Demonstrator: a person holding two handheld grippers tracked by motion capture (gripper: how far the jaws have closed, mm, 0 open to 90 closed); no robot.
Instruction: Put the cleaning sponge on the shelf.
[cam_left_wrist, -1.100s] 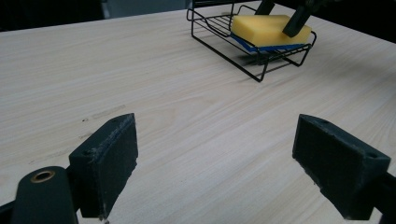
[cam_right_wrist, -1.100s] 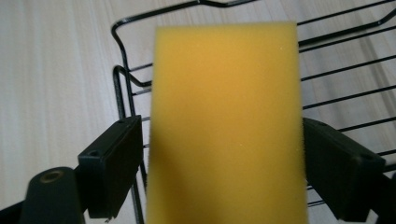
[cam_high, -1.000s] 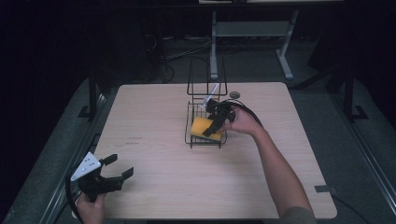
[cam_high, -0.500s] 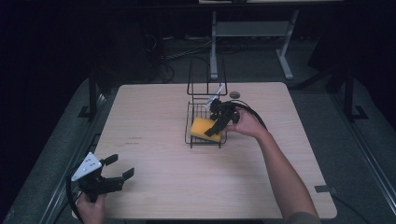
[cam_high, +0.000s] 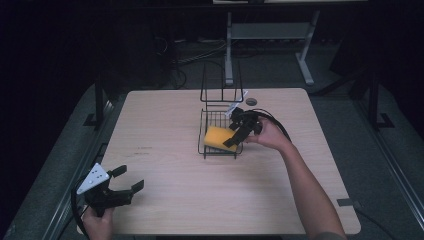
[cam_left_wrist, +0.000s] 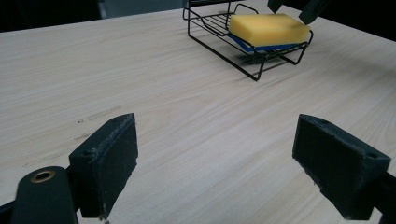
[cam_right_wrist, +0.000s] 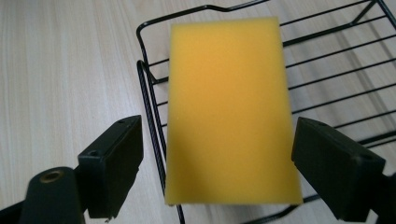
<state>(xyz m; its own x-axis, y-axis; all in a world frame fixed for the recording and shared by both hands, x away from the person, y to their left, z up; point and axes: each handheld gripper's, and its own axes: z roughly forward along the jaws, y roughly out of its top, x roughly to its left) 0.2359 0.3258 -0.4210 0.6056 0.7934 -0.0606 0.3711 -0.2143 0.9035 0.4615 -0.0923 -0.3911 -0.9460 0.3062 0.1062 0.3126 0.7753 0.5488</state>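
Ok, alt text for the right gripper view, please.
A yellow sponge lies in a black wire rack, one end over the rim, between the right gripper's open jaws, which don't touch it. Pale wooden table lies beneath.

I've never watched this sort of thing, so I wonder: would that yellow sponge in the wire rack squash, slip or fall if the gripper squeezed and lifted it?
The yellow sponge looks like soft foam, so it would probably dent between the right gripper jaws, now open either side. Its matte surface should grip rather than slip. It overhangs the wire rack rim, so a push might tilt it.
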